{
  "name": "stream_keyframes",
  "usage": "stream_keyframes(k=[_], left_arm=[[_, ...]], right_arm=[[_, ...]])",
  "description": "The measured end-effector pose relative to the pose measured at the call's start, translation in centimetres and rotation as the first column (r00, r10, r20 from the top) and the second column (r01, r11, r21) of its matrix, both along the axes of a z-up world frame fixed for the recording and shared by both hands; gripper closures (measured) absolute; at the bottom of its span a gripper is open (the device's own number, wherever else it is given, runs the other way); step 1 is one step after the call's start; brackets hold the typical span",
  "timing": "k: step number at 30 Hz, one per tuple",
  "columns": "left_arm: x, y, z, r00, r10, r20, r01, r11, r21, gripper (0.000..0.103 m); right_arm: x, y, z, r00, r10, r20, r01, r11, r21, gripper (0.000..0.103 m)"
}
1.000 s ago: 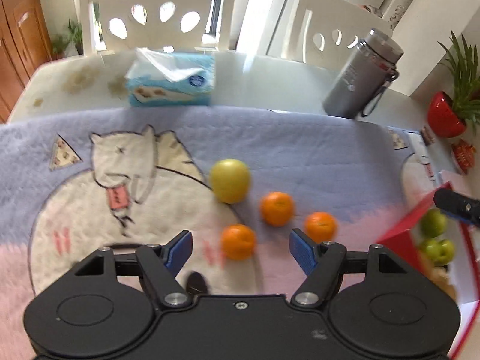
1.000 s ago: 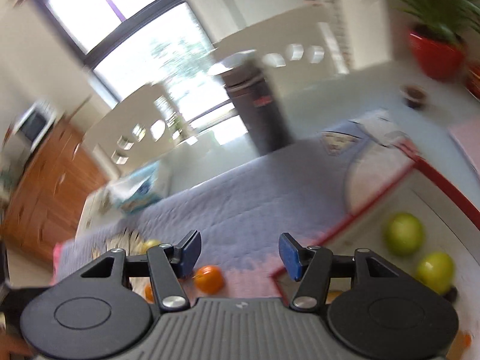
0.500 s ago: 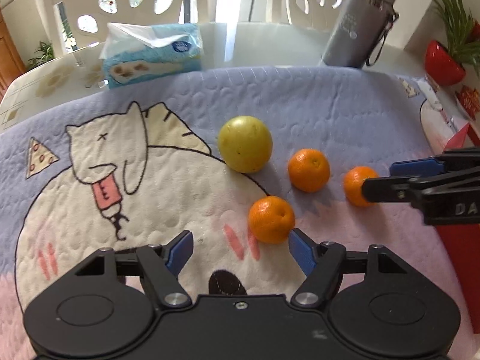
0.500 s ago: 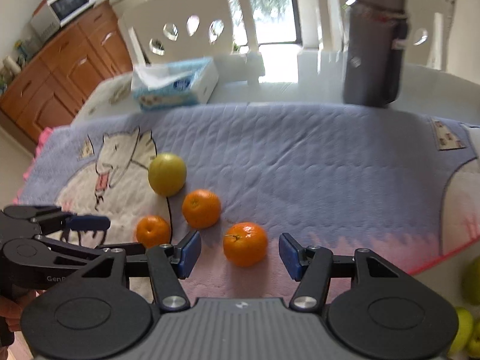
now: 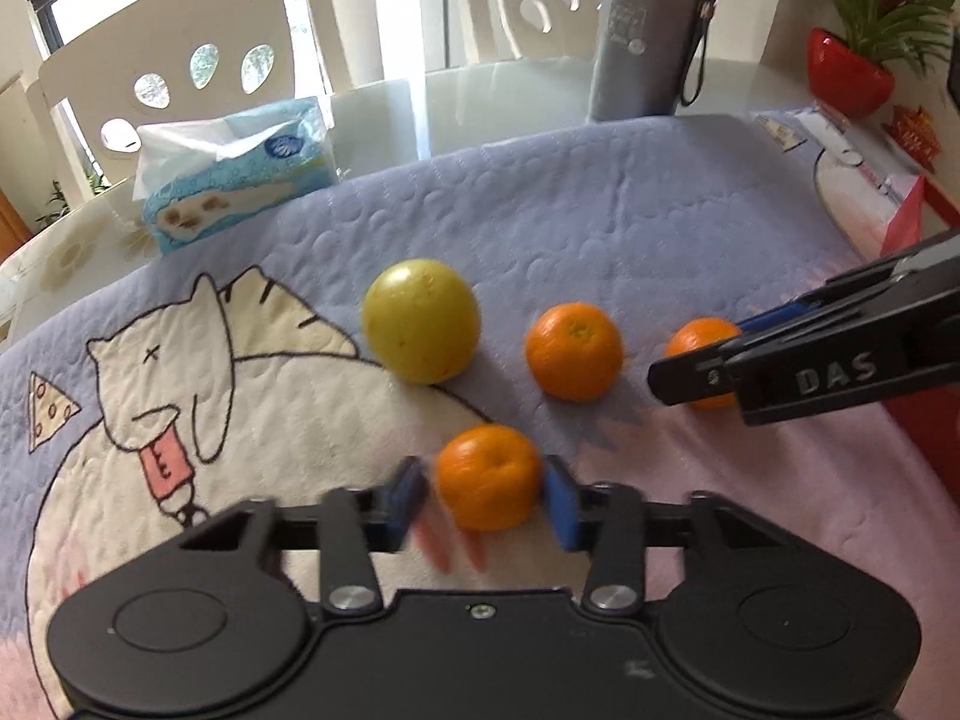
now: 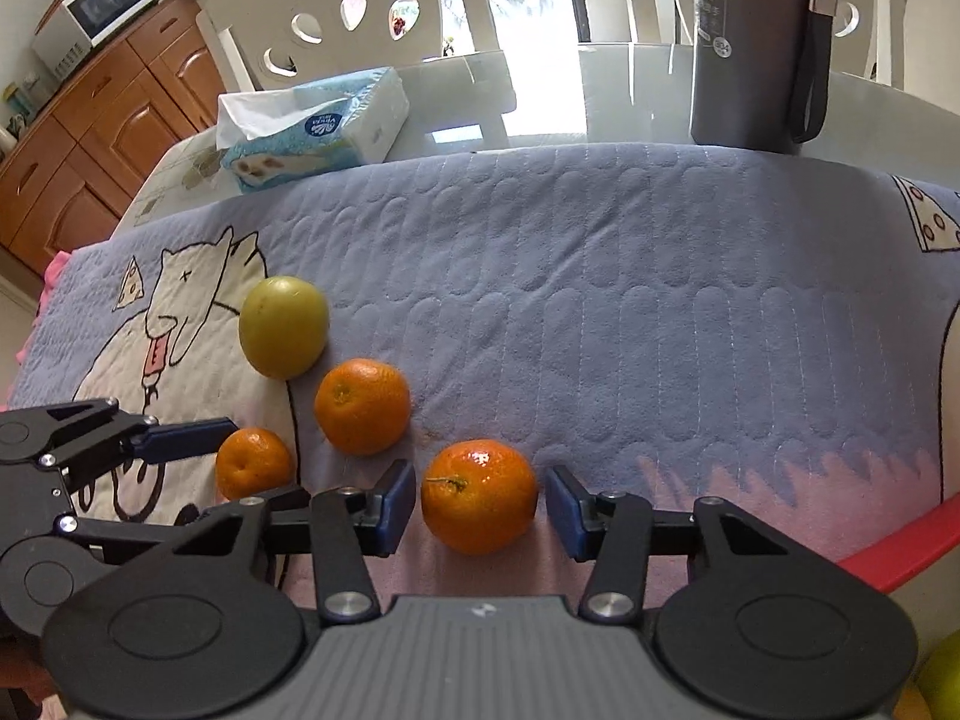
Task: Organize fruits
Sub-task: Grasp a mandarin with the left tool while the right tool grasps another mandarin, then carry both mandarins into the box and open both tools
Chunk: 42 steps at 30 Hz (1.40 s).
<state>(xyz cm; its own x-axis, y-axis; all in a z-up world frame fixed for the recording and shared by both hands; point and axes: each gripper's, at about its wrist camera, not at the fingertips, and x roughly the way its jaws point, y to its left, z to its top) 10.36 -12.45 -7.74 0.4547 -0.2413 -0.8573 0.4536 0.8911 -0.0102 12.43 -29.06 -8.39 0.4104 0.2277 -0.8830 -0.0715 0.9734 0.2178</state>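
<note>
**Both grippers closing on oranges, pick step**

While three oranges and a yellow-green apple (image 5: 421,320) sit loose on the cat-print blanket (image 5: 600,222), the pick step is underway. Left wrist view: left gripper (image 5: 486,495) has just been closing, blue pads now pressed on both sides of the near orange (image 5: 487,477), which rests on the blanket. Middle orange (image 5: 574,350) sits just right of the apple. Right orange (image 5: 699,339) is partly behind the right gripper's finger. Red box (image 5: 912,216) at far right edge.

Right wrist view: right gripper (image 6: 480,501) has just been closing, jaws apart, orange between them, a slim gap on each side, no contact yet. Red rim lower right, green fruit glimpsed beyond it.

Next, my read: right gripper finishes squeezing, then both lift straight up and carry right to the box. Round fruit, soft blanket; an off-centre squeeze could roll it.
</note>
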Motion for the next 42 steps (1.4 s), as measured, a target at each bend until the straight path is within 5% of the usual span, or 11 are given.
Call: stream_keyframes(k=[20,42], left_arm=[[-0.7,1.7,1.6,0.982,0.161,-0.102,-0.177,0.968,-0.18,0.061],[-5.5,-0.3,8.8,0.988,0.151,0.036,-0.139,0.964,-0.225,0.061]], right_arm=[[-0.8,-1.2,1.3,0.997,-0.077,0.014,0.075,0.994,0.085,0.061],[-9.2,-7.6,8.4,0.946,-0.277,0.17,0.237,0.946,0.223,0.061]])
